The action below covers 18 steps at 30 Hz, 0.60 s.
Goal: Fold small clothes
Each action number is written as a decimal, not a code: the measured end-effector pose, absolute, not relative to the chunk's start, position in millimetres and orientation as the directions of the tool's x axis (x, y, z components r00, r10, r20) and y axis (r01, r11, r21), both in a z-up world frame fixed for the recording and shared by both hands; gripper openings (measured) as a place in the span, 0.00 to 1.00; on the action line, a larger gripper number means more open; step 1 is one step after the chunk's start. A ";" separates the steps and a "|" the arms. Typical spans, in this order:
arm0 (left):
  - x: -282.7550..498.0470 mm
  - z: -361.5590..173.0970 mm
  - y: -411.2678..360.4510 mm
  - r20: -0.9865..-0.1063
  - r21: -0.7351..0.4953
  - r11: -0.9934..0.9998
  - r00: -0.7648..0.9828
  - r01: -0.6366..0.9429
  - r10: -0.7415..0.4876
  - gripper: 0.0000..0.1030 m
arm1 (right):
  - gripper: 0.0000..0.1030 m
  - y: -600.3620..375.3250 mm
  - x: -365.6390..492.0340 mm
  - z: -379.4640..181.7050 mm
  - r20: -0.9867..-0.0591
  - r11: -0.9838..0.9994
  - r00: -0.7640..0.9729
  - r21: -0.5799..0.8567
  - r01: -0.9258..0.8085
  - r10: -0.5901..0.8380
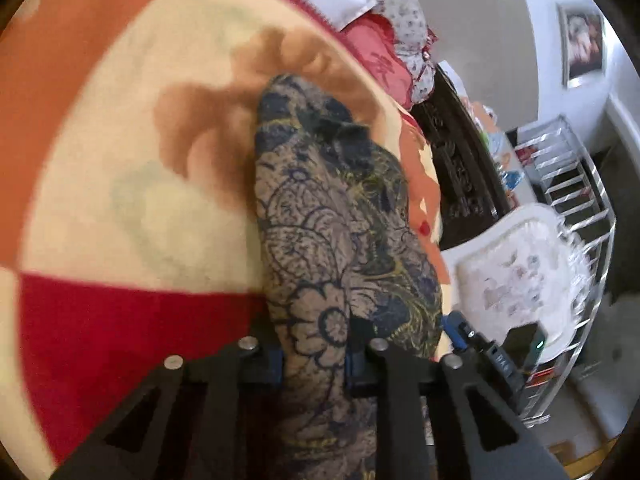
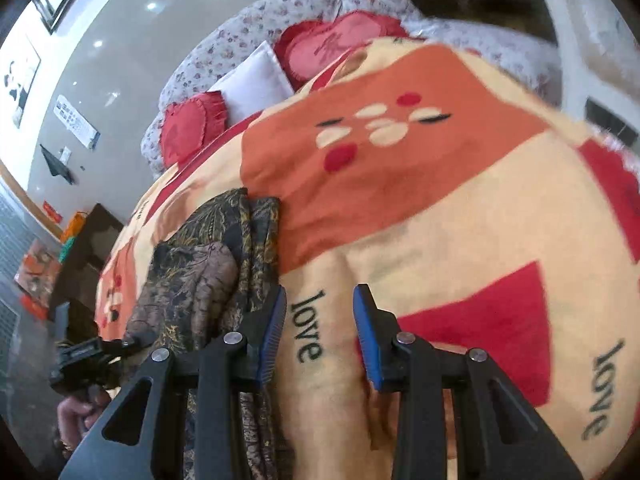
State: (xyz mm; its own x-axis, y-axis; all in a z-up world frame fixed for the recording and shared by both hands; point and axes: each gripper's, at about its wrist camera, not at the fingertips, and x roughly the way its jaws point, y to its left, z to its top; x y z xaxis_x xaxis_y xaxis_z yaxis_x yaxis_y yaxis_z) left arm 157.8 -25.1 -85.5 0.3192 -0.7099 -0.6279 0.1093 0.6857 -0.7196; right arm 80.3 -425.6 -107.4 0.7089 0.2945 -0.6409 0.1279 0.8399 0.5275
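**Patterned garment clamped in our left gripper on the bed**

We see the left gripper (image 1: 316, 356) closed on a dark floral garment (image 1: 332, 216): the cloth fills the narrow gap between its blue pads and runs away from us in a long folded strip across the blanket (image 1: 132, 200), a cream, orange and red one covering the bed. In the right wrist view the same garment (image 2: 200, 276) lies bunched to the left of the right gripper (image 2: 320, 336), just beside its left finger. That gripper's jaws stand apart with nothing between them, only bare blanket printed with the word "love". Further left a hand (image 2: 76, 412) grips the handle of the other tool. Red heart-shaped cushions (image 2: 188, 132) and a white pillow (image 2: 256, 80) sit at the head of the bed.
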 end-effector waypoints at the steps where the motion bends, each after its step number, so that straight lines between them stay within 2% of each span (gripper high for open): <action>1: 157.1 -80.9 -22.5 -0.623 -0.722 0.683 0.324 0.113 -0.712 0.18 | 0.36 -421.4 81.5 -107.0 -0.639 0.839 0.706 0.531 0.117 0.306; 5: 166.3 -61.2 24.9 -0.685 -0.637 0.765 0.383 0.100 -0.620 0.19 | 0.36 -404.0 83.3 -102.9 -0.624 0.843 0.694 0.536 0.047 0.359; 9: 178.9 -66.3 79.8 -0.741 -0.580 0.814 0.396 0.030 -0.543 0.19 | 0.36 -382.1 90.7 -96.1 -0.616 0.845 0.681 0.534 -0.010 0.397; 12: 180.1 -82.8 80.8 -0.768 -0.547 0.836 0.365 0.051 -0.525 0.22 | 0.36 -352.8 103.9 -91.1 -0.607 0.838 0.660 0.543 -0.063 0.443; 14: 175.2 -87.8 77.4 -0.770 -0.524 0.849 0.389 0.066 -0.506 0.28 | 0.36 -329.0 113.6 -89.9 -0.609 0.832 0.632 0.544 -0.109 0.480; 18: 166.9 -95.2 76.0 -0.734 -0.548 0.834 0.444 0.060 -0.514 0.32 | 0.37 -286.5 139.9 -93.1 -0.596 0.797 0.570 0.572 -0.194 0.566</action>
